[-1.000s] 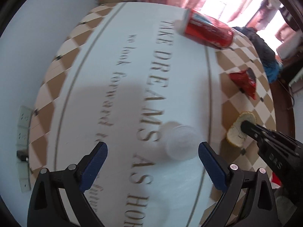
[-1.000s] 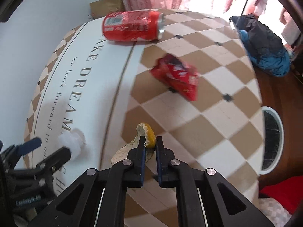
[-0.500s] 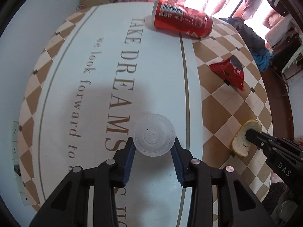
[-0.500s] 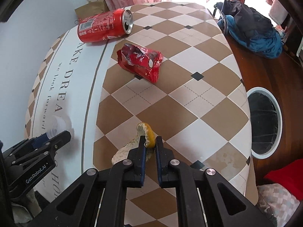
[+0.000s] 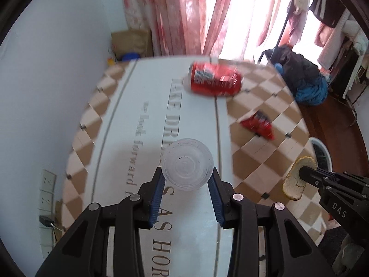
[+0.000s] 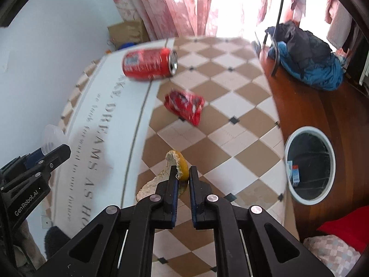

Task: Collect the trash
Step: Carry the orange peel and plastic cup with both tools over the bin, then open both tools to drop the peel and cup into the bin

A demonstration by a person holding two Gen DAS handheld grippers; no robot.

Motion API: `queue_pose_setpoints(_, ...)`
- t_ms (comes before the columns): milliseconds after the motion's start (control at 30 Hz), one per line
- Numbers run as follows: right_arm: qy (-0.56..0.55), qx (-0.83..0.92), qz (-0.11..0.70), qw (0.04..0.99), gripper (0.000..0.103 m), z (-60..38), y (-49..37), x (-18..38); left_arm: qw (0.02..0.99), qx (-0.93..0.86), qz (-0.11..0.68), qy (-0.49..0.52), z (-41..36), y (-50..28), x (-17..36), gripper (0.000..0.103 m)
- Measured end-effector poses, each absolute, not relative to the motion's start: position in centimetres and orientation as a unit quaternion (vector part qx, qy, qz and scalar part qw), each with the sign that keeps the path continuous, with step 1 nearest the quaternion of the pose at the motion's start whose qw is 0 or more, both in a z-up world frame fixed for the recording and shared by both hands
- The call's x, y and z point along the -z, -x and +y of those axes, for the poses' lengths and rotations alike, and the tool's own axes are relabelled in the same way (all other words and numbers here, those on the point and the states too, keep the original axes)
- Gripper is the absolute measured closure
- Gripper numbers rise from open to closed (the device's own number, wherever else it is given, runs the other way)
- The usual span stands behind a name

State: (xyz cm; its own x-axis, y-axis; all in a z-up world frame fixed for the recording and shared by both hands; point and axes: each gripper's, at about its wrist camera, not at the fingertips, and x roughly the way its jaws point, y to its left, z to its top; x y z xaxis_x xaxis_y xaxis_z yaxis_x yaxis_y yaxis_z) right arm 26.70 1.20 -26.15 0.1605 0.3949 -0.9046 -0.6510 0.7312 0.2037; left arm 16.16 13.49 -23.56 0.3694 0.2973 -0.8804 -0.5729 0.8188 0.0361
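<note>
the left gripper (image 5: 187,180) has its blue-padded jaws closed against the sides of a clear plastic cup (image 5: 187,164), held with its round base facing the camera, above the table (image 5: 189,235). the right gripper (image 6: 183,177) is nearly shut, pinching a piece of yellow fruit peel (image 6: 178,166) with a pale pith side, lifted over the checked part of the tablecloth. its black body reads "das" in the left view; the left tool reads "genrobot.ai" in the right view. the cloth's white band carries grey lettering, partly readable: "take dreams as ho…" and "we look forward". further out, a red soda can (image 6: 150,65) lies on its side; its label is too blurred to read. a crumpled red snack wrapper (image 6: 184,106) lies near it. on the wooden floor beside the table stands a white-rimmed bin (image 6: 309,165) with a small carton inside.
</note>
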Motion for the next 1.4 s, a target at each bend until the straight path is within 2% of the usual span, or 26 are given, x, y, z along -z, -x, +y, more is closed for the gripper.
queue_pose_setpoints(333,0.050,-0.347,0.495,0.795,0.094,-7.1,-29.8,17.5,0.870,-0.218,0.430,0.105,6.7,-19.9,14.6,0.069)
queue_pose_setpoints(500,0.030,-0.317,0.479,0.818,0.094,-14.2,-32.7,14.9,0.886,-0.174,0.420,0.093,1.5,-24.0,12.8,0.069)
queue_pose_setpoints(633,0.022,-0.277,0.480,0.832,0.094,-20.0,-35.7,15.2,0.891,-0.128,0.426,0.086,-3.2,-28.5,13.5,0.069)
queue_pose_setpoints(833,0.007,-0.210,0.510,0.834,0.094,-28.2,-40.8,19.4,0.883,-0.059,0.458,0.080,-11.3,-35.9,17.3,0.069)
queue_pose_setpoints(1000,-0.004,-0.174,0.558,0.811,0.094,-32.8,-45.4,25.9,0.859,-0.019,0.506,0.078,-16.4,-41.5,22.6,0.069)
queue_pose_setpoints(1400,-0.037,-0.152,0.651,0.743,0.094,-35.2,-53.0,41.6,0.797,-0.018,0.600,0.072,-17.6,-49.9,35.1,0.069)
